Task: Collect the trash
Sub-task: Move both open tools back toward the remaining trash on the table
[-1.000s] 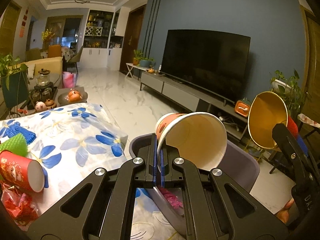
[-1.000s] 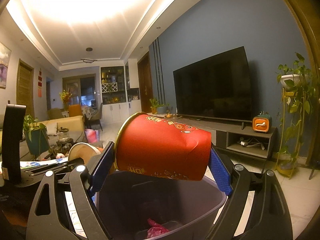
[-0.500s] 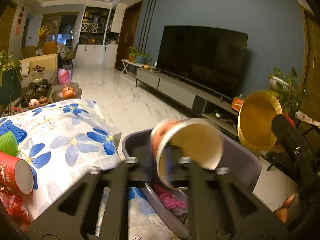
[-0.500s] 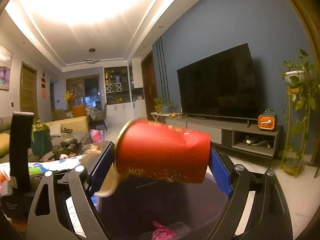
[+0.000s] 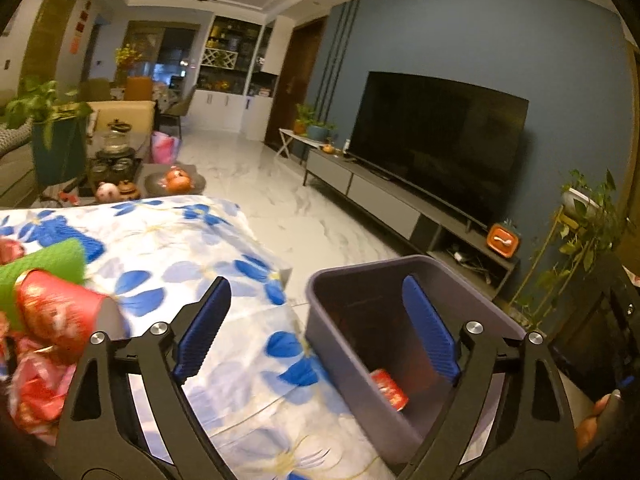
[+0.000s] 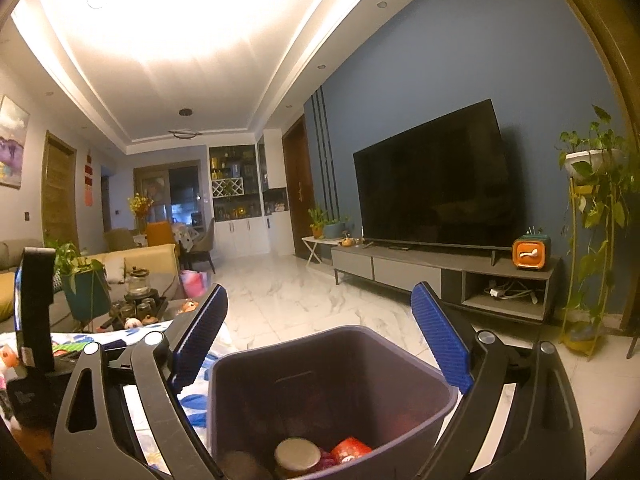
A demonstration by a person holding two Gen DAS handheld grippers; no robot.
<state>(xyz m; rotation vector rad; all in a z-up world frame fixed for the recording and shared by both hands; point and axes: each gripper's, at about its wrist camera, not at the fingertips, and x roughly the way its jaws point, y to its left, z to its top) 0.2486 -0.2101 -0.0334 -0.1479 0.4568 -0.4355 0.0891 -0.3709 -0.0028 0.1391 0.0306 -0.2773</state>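
Two grippers: both over or beside the bin, jaws opening, nothing between the pads of either.
Left gripper (image 5: 316,328): jaws spread wide and widening; left pad over the cloth, right pad over the bin mouth; empty, likely just done with a drop.
Right gripper (image 6: 320,340): pointing level, straddling the bin rim; jaws wide and widening, nothing gripped.
Bin (image 6: 400,364): grey, upright, mouth open upward; standing off the table's right edge, probably so trash drops straight in.
Cups in bin: red cup (image 6: 351,449) lying on its side at the bottom, long axis roughly flat; pale cup (image 6: 297,454) beside it, round end facing up toward the camera, which end hard to tell.
Table (image 5: 188,252): blue-flowered cloth; remaining trash gathered at the near left edge.
Cup on table (image 5: 60,316): red, on its side, long axis across the table, end facing right toward the bin; blurred.
Green sleeve (image 5: 48,260): behind that cup, near the left edge.
Red wrapper (image 5: 36,392): crumpled, near left corner, in front of the cup.
Judgement: likely next pick among these three.
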